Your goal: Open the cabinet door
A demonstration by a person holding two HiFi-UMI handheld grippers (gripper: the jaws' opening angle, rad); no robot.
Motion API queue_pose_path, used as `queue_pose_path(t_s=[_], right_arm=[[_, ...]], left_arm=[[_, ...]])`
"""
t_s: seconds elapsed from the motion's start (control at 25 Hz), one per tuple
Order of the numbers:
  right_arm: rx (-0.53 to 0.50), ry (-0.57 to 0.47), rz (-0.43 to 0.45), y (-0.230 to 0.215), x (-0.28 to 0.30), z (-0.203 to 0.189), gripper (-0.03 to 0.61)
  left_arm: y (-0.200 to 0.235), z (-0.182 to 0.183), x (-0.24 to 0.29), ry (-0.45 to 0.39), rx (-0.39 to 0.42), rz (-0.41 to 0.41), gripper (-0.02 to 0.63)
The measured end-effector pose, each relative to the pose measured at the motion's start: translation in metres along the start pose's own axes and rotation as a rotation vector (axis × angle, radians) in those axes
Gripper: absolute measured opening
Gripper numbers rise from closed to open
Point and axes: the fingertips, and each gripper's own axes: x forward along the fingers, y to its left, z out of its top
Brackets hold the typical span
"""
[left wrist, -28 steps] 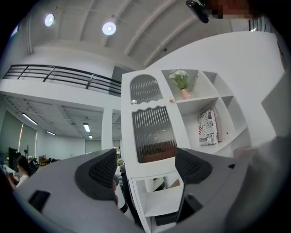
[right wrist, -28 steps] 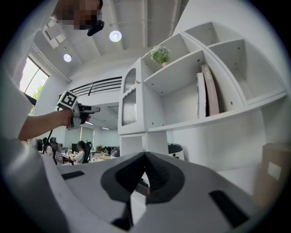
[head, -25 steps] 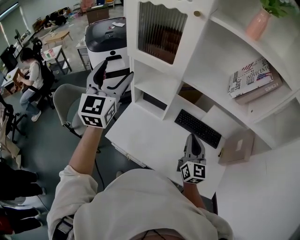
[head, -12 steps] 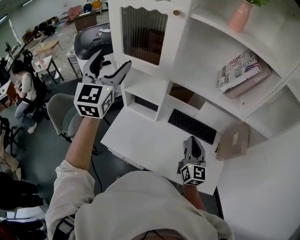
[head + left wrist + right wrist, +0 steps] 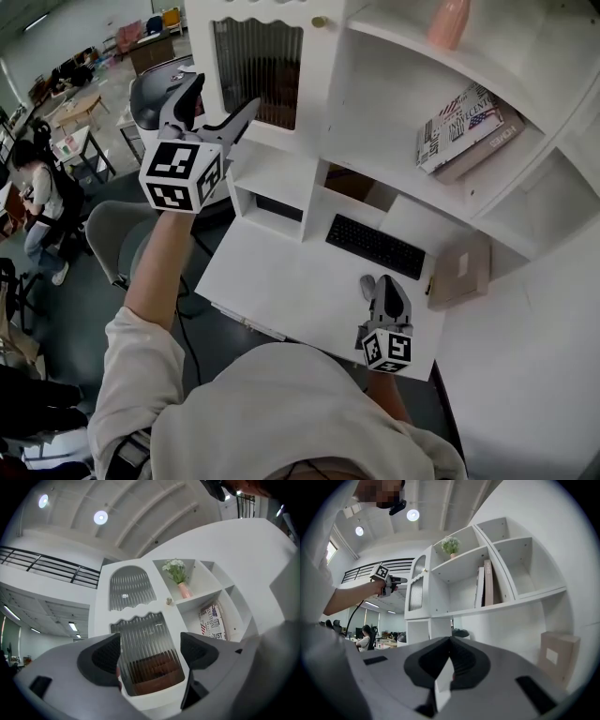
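Glass cabinet door (image 5: pixel 145 632), seemingly beyond left gripper (image 5: pixel 151 653) jaws

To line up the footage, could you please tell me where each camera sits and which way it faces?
Head view: on the person's head, facing steeply down at desk and cabinet door; shows both arms, left claw, right claw.
Left gripper view: on the left claw, facing the cabinet door, framed by its open jaws.
Right gripper view: on the right claw, facing up at the shelves; jaws shut; left arm shows.
Shared: all show the cabinet door.
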Motion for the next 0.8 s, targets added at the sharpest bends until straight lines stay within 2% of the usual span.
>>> queue_pose_path(t_s=[0.8], right_arm=[[0.036,-0.005,-0.15,-0.051,-0.039,-0.008,0.003]], left_arm=[[-0.047,0.058,0.074,-0.075,0.06,-0.099,0.394]])
